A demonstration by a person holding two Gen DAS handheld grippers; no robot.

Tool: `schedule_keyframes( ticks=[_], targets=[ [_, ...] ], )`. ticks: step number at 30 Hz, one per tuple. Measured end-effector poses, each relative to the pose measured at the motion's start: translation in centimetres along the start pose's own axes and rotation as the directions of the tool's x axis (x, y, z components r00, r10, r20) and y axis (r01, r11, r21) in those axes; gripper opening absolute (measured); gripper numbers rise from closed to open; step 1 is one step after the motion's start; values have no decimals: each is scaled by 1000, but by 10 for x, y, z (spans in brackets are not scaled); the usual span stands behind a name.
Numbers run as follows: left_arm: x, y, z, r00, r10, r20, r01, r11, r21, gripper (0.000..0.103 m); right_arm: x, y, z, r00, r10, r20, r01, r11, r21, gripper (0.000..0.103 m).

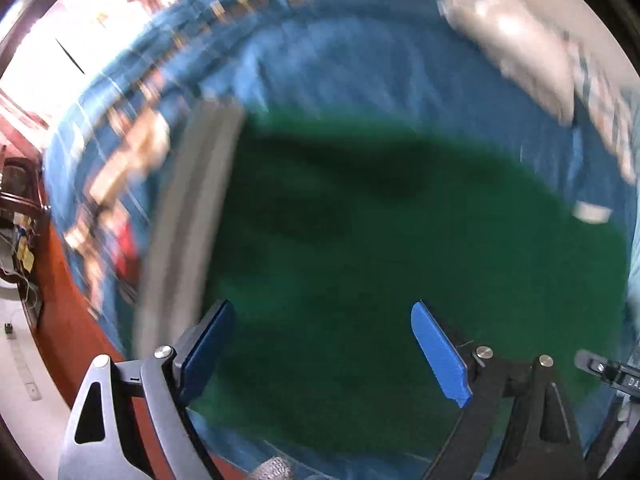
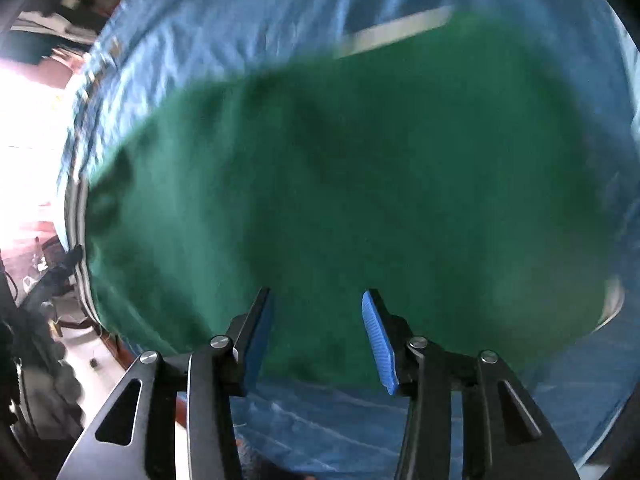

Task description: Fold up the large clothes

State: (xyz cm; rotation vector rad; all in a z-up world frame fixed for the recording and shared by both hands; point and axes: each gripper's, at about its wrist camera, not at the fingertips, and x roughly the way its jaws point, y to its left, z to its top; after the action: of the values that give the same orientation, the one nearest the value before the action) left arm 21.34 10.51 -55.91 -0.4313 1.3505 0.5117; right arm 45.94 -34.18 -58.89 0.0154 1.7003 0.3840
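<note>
green garment (image 2: 340, 200) flat, long axis left-right, blurred

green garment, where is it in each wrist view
Left wrist: the green garment fills centre and lower right, grey band along its left edge.
Right wrist: it fills the middle, the band at upper right.
Shared landmark: blue sheet beneath.
</note>
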Motion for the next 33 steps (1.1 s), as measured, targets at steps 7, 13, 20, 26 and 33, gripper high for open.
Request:
schedule_keyframes(
  ticks=[7, 13, 20, 26, 33],
  targets=[
    [60, -23, -17, 994, 114, -1, -113, 991, 72, 100, 86, -1, 4, 993, -112, -24, 112, 994, 15, 41],
    [24, 6, -15, 999, 36, 3, -36, 997, -71, 100, 45, -9, -6, 996, -90, -17, 92, 992, 85, 41],
    [-24, 95, -73, 998, 57, 33, -37, 904, -427, 100, 20, -131, -35, 960, -277, 30, 248, 898, 362, 40],
    [22, 136, -111, 970, -227, 90, 226, 696, -681, 99, 36, -149, -43, 982, -185, -38, 180, 853, 490, 40],
    [34, 155, -71, 952, -143, 270, 299, 621, -725, 49, 9, -62, -58, 981, -167, 100, 129, 943, 308, 41]
  ],
)
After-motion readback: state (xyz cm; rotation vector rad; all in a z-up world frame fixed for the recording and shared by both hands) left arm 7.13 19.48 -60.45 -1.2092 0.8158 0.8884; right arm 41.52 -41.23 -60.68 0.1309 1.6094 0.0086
